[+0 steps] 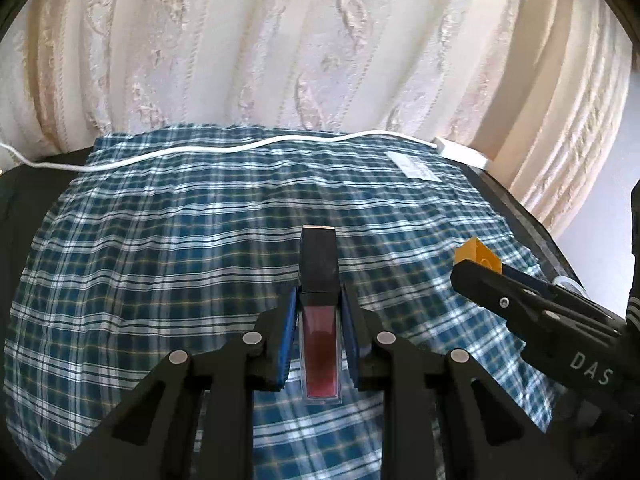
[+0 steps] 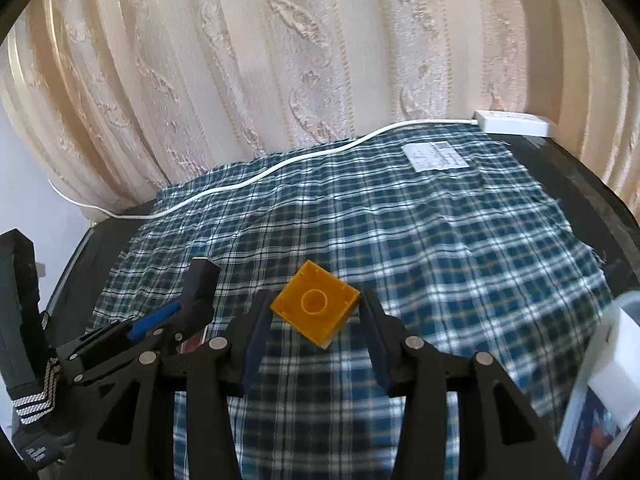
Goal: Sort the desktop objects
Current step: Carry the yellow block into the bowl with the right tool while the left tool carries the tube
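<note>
On my right gripper point(image 1: 478, 262) the white letters "DAS" read clearly along the black body, seen from my left wrist at about four o'clock. The white label point(image 2: 436, 156) on the checked cloth point(image 1: 160, 240) carried print too small for me to read. My left gripper point(image 1: 319, 304) was clamped on the lip gloss tube point(image 1: 320, 340), black cap pointing to twelve o'clock, red end toward me, held above the cloth. My right gripper pinched the yellow brick point(image 2: 316, 304) by its corners, tilted, hollow underside facing the camera, also above the cloth. A white cable point(image 1: 240, 148) ran along the far edge to a white adapter point(image 2: 514, 122) at one o'clock in the right view. The cloth lay bare ahead of me, the curtain point(image 1: 280, 40) closing off the far side.
</note>
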